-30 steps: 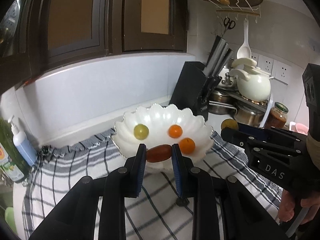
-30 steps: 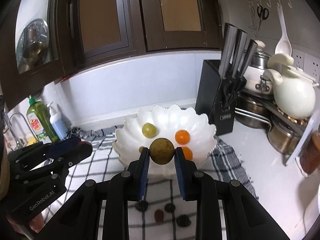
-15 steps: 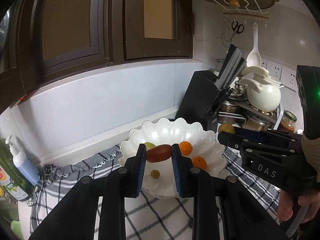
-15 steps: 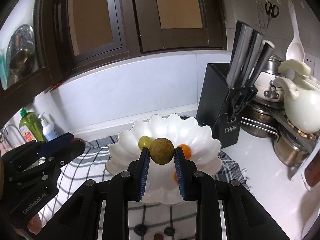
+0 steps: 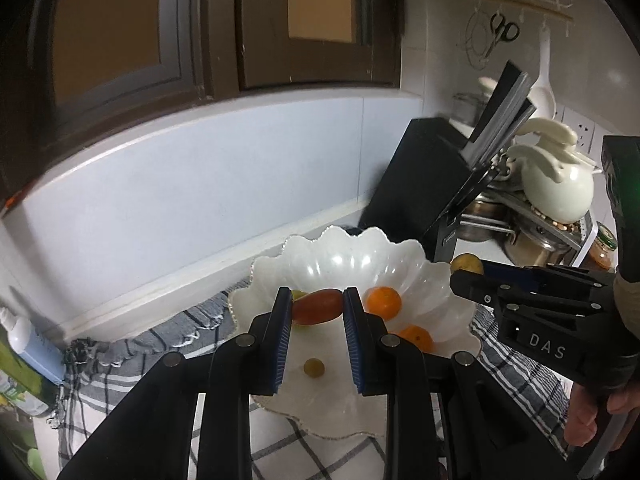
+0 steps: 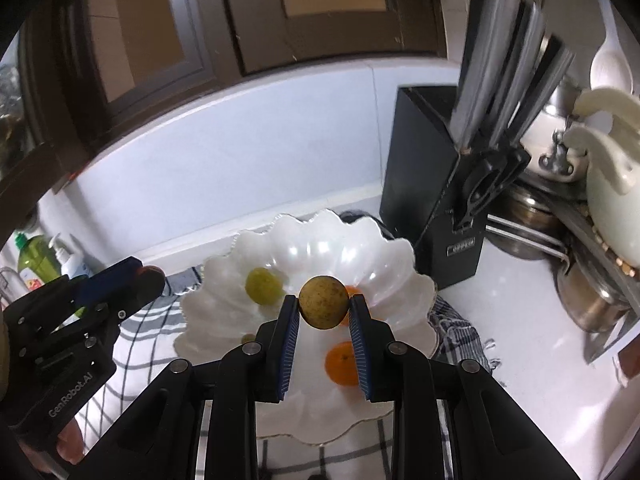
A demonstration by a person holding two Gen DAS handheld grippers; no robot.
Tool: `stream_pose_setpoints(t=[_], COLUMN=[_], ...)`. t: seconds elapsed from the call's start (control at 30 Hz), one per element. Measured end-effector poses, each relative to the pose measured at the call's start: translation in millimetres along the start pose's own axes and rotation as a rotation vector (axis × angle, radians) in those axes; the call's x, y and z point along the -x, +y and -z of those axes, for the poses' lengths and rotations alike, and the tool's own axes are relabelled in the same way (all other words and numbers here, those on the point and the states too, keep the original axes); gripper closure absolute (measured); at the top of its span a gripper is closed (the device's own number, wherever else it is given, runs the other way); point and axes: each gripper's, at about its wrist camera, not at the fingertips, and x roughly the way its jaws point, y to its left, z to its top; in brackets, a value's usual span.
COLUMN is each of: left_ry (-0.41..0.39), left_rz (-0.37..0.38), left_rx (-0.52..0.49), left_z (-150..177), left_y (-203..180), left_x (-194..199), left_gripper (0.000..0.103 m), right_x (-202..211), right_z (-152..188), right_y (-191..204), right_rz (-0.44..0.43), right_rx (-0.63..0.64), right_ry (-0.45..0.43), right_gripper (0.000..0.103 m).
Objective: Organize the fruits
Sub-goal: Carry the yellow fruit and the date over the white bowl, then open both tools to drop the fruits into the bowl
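Left gripper [image 5: 317,308] pinches a red grape tomato [image 5: 317,307] above the white scalloped bowl [image 5: 352,256]; right gripper [image 6: 323,309] clamps a speckled yellow-brown fruit [image 6: 323,302] alongside.

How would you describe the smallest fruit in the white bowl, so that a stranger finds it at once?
Start at the white scalloped bowl on the checked cloth. Look at its bare front floor, below the left gripper that holds a red fruit. The tiny yellow-green fruit lies there alone, far smaller than the oranges.
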Motion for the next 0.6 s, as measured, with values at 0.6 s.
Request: stream_pose_setpoints(t=[0.6], left_ry=[0.250], left_rz=[0.044], left_rx=[0.011], left_z=[-3.8], left_y=[-0.8], left_x=[-92.1], left_gripper=[0.077], right_x=[-78.7], right_z=[-5.0], right_y=[-34.9], right_rz=[0.020], right_rx=[-0.070], right_ry=[0.241], right_gripper=[0.076])
